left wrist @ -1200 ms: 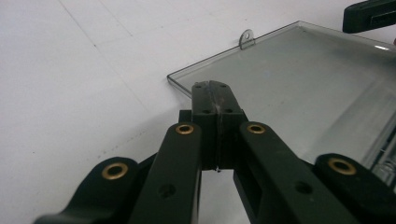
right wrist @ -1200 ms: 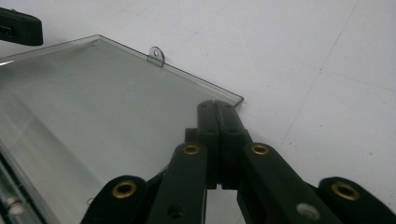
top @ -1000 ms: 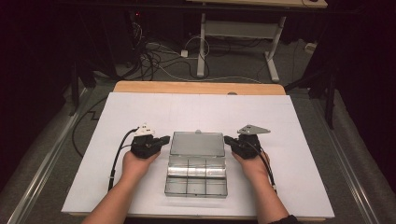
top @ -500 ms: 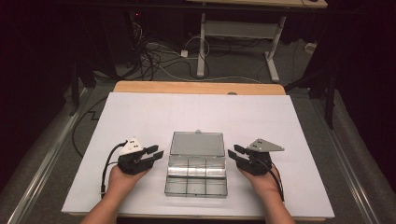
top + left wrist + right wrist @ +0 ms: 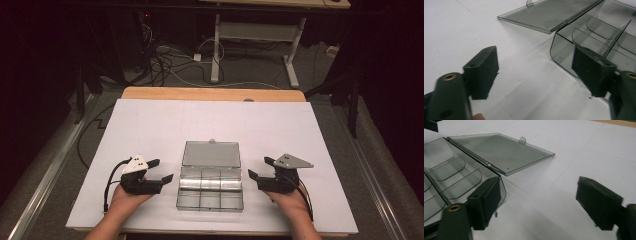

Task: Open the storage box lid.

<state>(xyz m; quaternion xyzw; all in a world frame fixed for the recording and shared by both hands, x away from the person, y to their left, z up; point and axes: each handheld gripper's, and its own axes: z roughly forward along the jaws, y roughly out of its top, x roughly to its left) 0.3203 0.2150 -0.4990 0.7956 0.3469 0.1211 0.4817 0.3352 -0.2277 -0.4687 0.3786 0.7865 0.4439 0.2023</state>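
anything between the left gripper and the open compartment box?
Nothing: in the high view, just bare white table separates the left gripper from the compartment box. Its fingers stand open and empty.

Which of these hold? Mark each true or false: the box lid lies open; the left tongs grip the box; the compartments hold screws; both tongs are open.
1. The lid of the clear box lies open, flat on the table. True.
2. The left tongs grip the box. False: they sit beside it, gripping nothing.
3. The compartments hold screws. False: they look empty.
4. The left tongs and the right tongs are both open. True; their jaws have just been opening, nothing between them.
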